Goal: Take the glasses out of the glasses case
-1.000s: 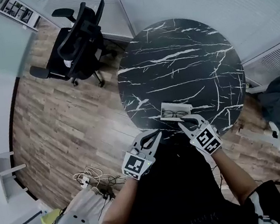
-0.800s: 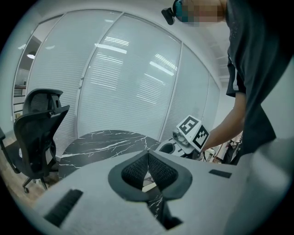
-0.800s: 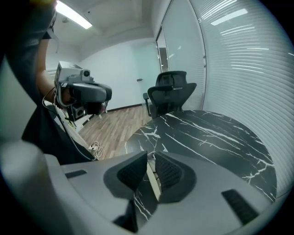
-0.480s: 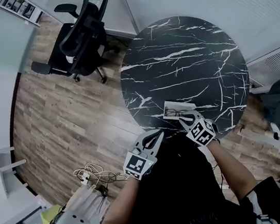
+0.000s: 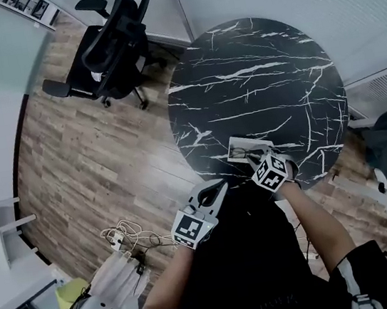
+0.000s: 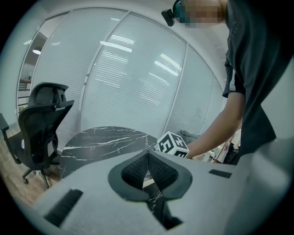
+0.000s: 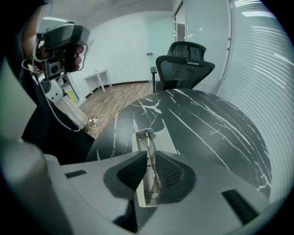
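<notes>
— While the right gripper (image 7: pixel 150 159) has its fingers narrowed onto the glasses (image 7: pixel 148 137), which way do they run?
— Lengthwise along the fingers, away from that camera, toward the office chair (image 7: pixel 183 64). Thin rims, clear lenses, lying in the open white glasses case (image 7: pixel 161 137).
— And the case?
— Flat on the black, white-veined worktop (image 7: pixel 206 124), near the edge closest to the person.
— The left gripper (image 6: pixel 148 156)?
— Fingers tip to tip on nothing, held just off that edge, apart from the case.
</notes>
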`<state>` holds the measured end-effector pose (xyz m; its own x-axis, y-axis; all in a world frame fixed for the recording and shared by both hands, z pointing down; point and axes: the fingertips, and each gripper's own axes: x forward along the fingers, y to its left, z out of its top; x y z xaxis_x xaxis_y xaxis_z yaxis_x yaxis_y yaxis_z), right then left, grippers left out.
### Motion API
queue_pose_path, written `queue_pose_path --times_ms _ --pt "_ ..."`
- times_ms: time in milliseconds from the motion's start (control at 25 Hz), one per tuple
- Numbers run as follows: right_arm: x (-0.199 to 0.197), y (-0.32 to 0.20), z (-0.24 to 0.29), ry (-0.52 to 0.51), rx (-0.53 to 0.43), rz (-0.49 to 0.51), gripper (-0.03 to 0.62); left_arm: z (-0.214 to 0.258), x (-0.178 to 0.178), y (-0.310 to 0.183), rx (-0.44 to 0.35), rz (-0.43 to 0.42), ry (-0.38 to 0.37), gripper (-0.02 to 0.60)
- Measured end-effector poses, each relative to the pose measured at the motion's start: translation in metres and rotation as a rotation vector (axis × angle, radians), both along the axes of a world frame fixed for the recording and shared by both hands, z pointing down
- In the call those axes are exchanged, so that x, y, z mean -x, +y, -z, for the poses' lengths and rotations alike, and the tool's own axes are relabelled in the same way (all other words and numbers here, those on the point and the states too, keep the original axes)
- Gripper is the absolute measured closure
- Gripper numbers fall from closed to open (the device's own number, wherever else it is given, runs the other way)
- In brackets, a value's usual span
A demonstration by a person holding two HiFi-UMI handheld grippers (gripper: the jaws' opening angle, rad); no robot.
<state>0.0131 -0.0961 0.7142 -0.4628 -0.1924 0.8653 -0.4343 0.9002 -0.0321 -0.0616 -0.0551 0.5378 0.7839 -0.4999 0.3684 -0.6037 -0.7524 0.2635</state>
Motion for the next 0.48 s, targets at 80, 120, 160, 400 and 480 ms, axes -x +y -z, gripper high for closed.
queue_pose_path --times_ms 80,120,160,400,480 --pt "0.001 -0.003 -0.005 0.018 0.002 0.008 0.559 -0.001 0.002 0.0 0.002 0.003 -0.001 0.563" --pt "0.003 -0.004 -0.007 0.02 0.011 0.008 0.559 -0.001 0.002 0.0 0.003 0.003 -0.002 0.563" --pt "0.004 -0.004 -0.01 0.02 0.026 0.008 0.559 -0.002 0.003 0.0 0.004 0.004 -0.002 0.563" --pt "0.006 0.0 -0.028 0.07 0.061 0.02 0.559 -0.003 0.009 0.001 0.007 0.012 -0.007 0.563" --pt "0.005 -0.003 -0.031 0.092 0.048 0.021 0.56 -0.003 0.012 0.001 0.007 0.015 -0.012 0.563"
